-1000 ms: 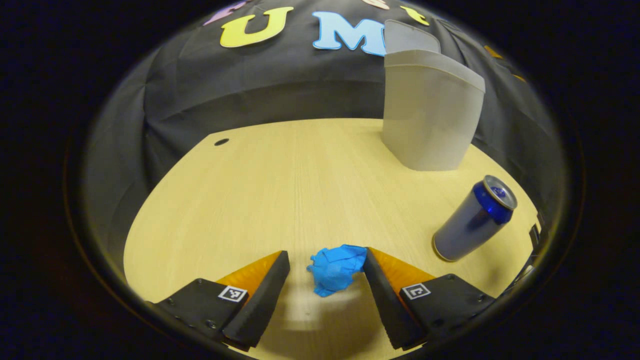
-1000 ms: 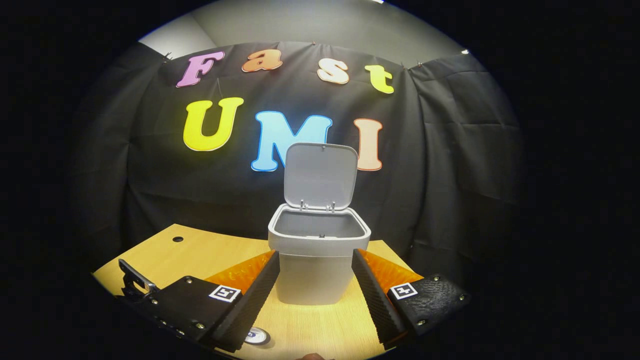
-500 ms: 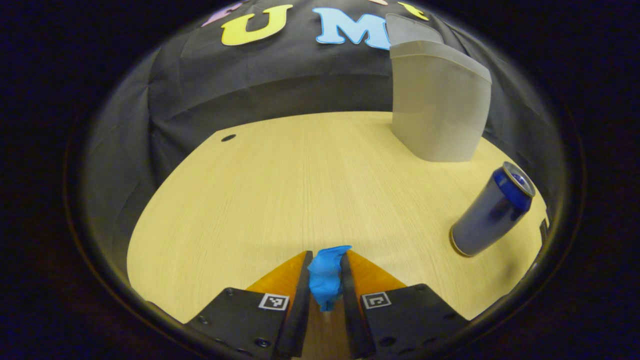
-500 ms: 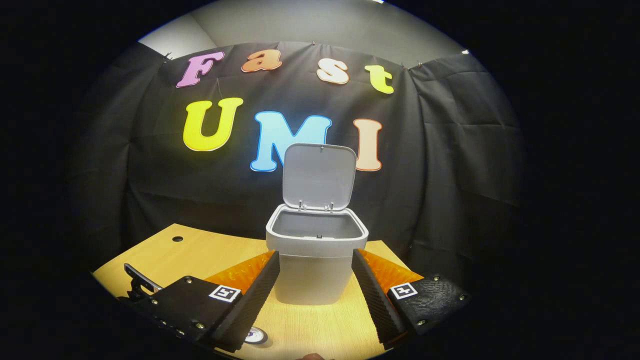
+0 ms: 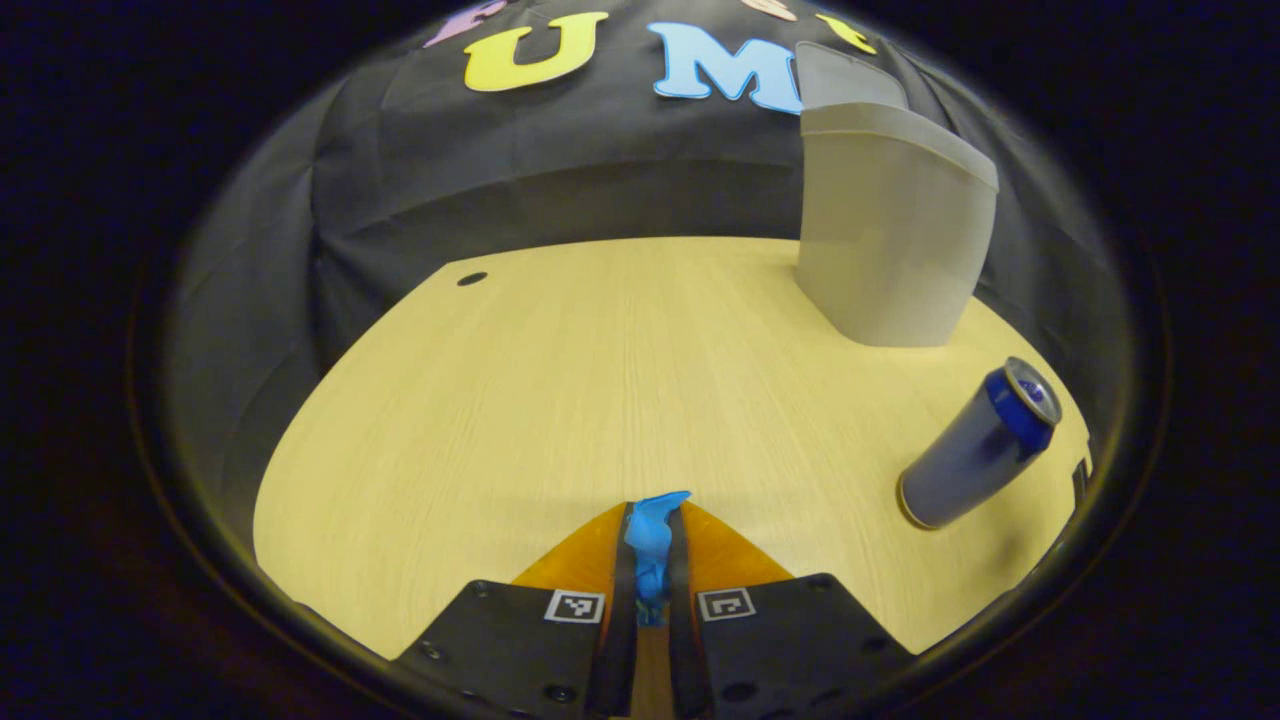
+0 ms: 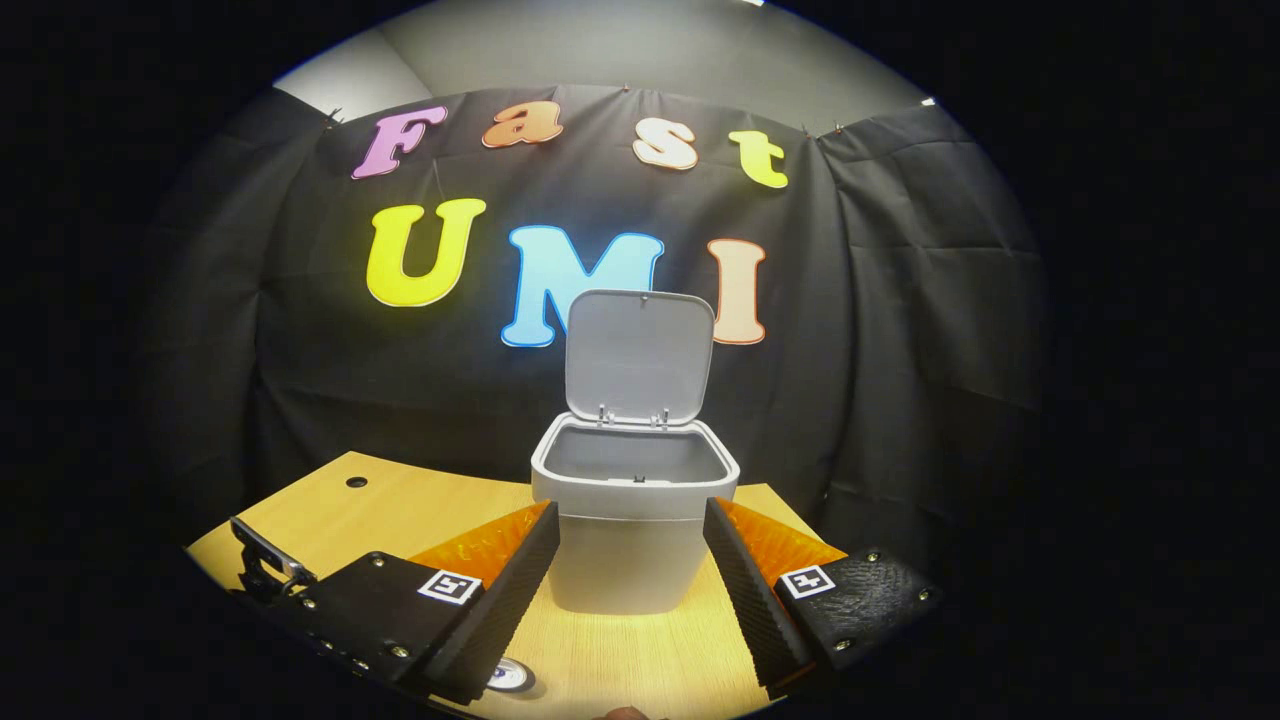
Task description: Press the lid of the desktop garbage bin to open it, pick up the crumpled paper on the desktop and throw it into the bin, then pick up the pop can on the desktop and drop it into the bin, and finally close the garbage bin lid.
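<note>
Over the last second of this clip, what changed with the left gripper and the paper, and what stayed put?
The left gripper went from open, with its fingers either side of the blue crumpled paper, to shut on it, squeezing the paper into a thin strip. The can stayed upright on the desk, the bin kept its lid up, and the right gripper stayed open before the bin.

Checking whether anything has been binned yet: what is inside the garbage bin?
In the right gripper view the bin stands with its lid up; only bare grey upper inner walls show. The bottom is hidden behind the front rim, so its contents cannot be told.
</note>
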